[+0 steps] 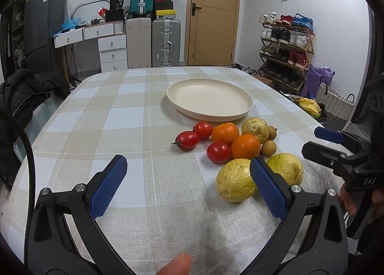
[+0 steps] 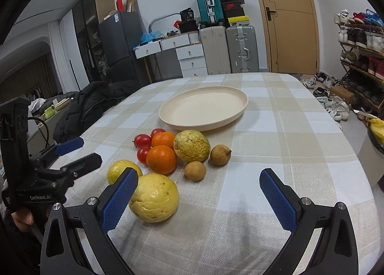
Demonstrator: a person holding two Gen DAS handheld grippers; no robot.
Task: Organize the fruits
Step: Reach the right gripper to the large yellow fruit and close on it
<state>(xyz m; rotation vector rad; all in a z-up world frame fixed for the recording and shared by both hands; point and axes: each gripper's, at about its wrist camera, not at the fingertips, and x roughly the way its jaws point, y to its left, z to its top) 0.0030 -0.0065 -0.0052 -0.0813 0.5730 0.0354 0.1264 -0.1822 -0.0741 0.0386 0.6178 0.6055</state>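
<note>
Cream plate (image 1: 236,112) sits empty toward the far edge of the table (image 1: 120,116), so as we judge it, nothing's done yet; all fruit is left to move, assuming the plate is the goal. Fruit is bunched on the checked cloth just on the near side of the plate, w/ the front pieces close to our grippers.

We hold the left gripper (image 1: 189,184) wide open, nothing in it, over bare cloth; its right pad overlaps the near guava (image 1: 234,180) in view, but we can't tell if it touches. Right gripper (image 2: 199,199) is also wide open and empty, w/ that same guava beside its left pad.

Textures etc.:
- 3 guavas, yellow-green, lumpy, dull pitted skin, biggest pieces; the 3rd one (image 2: 192,146) is nearest the plate.
- 2 oranges (image 2: 161,159), round, fine-dimpled peel.
- 3 tomatoes (image 1: 218,152), small, glossy, smooth; likely soft, need a light squeeze.
- 2 longans (image 2: 195,170), tan, matte, rough shell, smallest.
- Plate: shallow, oval-looking, matte w/ a low raised rim.
- Pads: blue, ribbed rubber on black plastic arms.
</note>
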